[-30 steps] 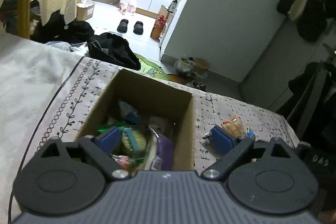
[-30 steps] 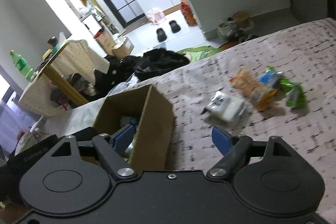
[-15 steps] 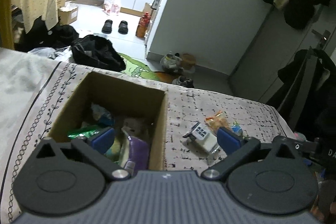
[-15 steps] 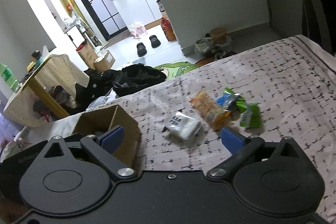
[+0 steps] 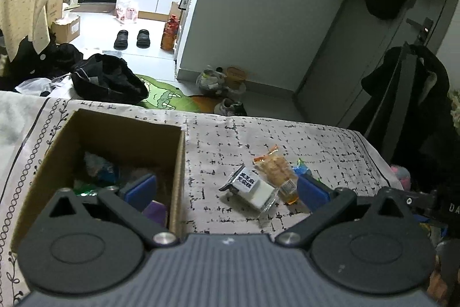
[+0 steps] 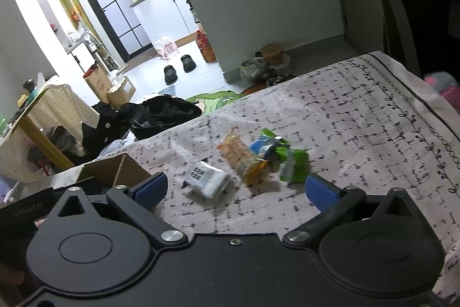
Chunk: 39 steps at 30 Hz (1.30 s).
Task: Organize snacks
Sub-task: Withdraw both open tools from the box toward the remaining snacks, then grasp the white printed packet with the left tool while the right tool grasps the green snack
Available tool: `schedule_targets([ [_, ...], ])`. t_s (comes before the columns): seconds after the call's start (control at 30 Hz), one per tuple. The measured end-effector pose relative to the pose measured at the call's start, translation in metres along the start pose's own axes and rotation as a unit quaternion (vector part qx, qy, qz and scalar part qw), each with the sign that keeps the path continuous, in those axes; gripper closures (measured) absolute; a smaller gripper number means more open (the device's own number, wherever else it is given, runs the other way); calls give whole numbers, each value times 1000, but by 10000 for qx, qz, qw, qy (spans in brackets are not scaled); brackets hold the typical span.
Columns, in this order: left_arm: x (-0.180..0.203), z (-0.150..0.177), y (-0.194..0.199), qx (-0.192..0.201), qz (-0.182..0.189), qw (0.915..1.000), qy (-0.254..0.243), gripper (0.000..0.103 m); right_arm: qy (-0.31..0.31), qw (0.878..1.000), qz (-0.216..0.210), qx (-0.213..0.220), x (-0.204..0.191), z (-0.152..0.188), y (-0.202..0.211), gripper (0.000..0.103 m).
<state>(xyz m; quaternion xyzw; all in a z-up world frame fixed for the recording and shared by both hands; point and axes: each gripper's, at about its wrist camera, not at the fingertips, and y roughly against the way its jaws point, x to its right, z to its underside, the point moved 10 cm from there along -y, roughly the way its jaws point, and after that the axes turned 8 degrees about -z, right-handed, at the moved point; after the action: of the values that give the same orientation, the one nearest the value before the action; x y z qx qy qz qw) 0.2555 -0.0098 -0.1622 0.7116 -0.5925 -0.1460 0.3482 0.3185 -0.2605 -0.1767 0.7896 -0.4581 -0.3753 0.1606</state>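
While the left wrist view showed a cardboard box (image 5: pixel 115 140) on the bed (image 5: pixel 316 146) already holding several snacks, a white packet (image 5: pixel 253 189) and an orange one (image 5: pixel 276 169) lay loose beside it, the left gripper (image 5: pixel 225 190) fingers wide and empty. In the right wrist view, the right gripper (image 6: pixel 234 190) fingers stood wide and empty near those packets plus a blue one (image 6: pixel 264 146) and a green one (image 6: pixel 294 167), all seemingly left to box.

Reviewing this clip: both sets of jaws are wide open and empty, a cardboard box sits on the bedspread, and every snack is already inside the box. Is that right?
Not quite. Several snacks are still outside the box, on the bedspread: a white packet, an orange packet and a green packet, seen in the right wrist view. The rest holds: both sets of jaws are wide open and empty.
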Motion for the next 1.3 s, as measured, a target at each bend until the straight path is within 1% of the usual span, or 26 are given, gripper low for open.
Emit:
schedule_targets([
  [0.13, 8, 3, -8, -102, -51, 9998, -134, 0, -126, 9999, 57, 33, 15, 0, 2, 0],
  [0.27, 17, 8, -16, -207, -90, 9994, -257, 0, -367, 9993, 49, -51, 27, 1, -1, 0],
  [0.4, 24, 8, -25, -275, -47, 9992, -301, 0, -324, 9994, 99, -62, 33, -1, -6, 0],
  [0.53, 34, 8, -34, -196, -49, 9991, -377, 1, -372, 9992, 62, -102, 38, 0, -12, 0],
  [0.7, 45, 9, -49, -277, 58, 9991, -319, 2, -402, 9990, 29, -187, 41, 3, -23, 2],
  [0.83, 54, 11, -59, -378, 222, 9988, -235, 3, -450, 9986, -3, -261, 46, 3, -35, 8],
  [0.9, 54, 12, -67, -428, 144, 9987, -223, 8, -492, 9982, -26, -331, 48, 4, -42, 14],
  [0.97, 53, 16, -76, -546, 170, 9983, -84, 15, -523, 9980, -23, -363, 51, 5, -47, 18],
  [1.0, 52, 18, -81, -617, 166, 9980, -13, 16, -556, 9977, -6, -391, 52, 5, -50, 21],
  [1.07, 51, 21, -90, -714, 140, 9973, 50, 21, -598, 9973, 10, -437, 54, 6, -56, 23],
  [1.17, 52, 24, -102, -858, 108, 9962, 119, 25, -540, 9973, 86, -491, 57, 7, -65, 27],
  [1.3, 52, 28, -116, -1023, -22, 9946, 162, 30, -528, 9970, 141, -554, 62, 6, -76, 36],
])
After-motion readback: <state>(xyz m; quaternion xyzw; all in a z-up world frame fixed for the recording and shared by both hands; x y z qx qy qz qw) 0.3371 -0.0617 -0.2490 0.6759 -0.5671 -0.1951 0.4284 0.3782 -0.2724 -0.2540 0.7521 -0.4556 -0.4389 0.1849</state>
